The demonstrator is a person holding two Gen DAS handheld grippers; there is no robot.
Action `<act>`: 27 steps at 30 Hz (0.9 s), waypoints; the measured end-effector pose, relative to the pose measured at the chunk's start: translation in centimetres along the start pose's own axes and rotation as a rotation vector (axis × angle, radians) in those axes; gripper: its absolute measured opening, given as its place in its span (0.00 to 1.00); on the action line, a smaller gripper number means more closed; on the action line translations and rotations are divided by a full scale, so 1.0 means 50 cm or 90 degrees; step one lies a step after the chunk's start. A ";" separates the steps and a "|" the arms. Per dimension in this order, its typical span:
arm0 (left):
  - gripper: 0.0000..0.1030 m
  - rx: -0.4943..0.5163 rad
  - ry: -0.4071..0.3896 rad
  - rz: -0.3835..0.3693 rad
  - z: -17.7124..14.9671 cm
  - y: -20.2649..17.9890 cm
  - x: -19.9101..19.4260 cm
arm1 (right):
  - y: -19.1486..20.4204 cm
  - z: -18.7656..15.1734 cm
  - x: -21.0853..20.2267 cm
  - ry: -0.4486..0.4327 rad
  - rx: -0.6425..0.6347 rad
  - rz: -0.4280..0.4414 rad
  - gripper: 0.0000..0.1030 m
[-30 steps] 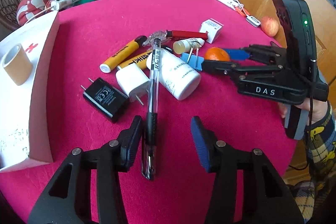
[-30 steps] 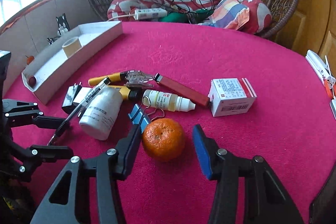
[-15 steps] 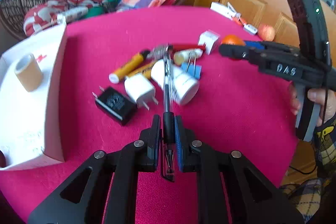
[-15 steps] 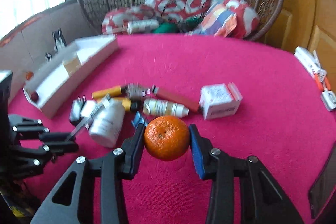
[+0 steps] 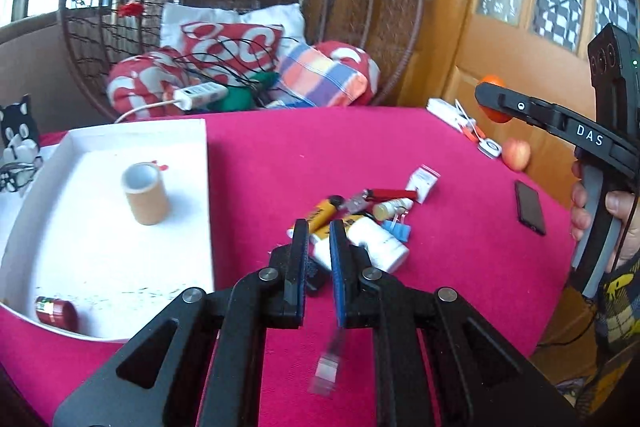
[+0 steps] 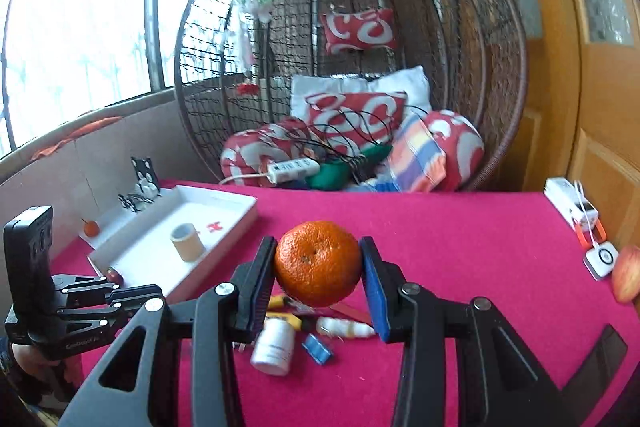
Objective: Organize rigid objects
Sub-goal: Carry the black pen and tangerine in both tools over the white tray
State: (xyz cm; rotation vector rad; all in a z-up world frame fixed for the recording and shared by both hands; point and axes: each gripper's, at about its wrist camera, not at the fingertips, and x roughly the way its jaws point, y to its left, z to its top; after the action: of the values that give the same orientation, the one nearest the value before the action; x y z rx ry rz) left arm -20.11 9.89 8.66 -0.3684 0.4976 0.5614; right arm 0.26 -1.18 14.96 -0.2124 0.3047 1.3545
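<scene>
My matt black plastic right gripper presses the dimpled, faintly glossy orange; matt magenta cloth covers the table; wicker chair.

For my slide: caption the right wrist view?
Right gripper lifts an orange above the pink table.

Pen blurred (possibly slipping).

Black tongs, blue pads, silver screws.
</scene>
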 end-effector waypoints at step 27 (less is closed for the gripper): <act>0.09 0.150 0.241 -0.038 -0.131 -0.136 0.119 | 0.004 -0.005 -0.044 -0.030 0.043 0.019 0.40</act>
State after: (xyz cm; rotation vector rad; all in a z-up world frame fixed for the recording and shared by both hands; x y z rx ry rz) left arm -14.00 3.96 1.40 -0.2637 0.9056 0.3693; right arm -0.36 -3.23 15.47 -0.1205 0.3151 1.3741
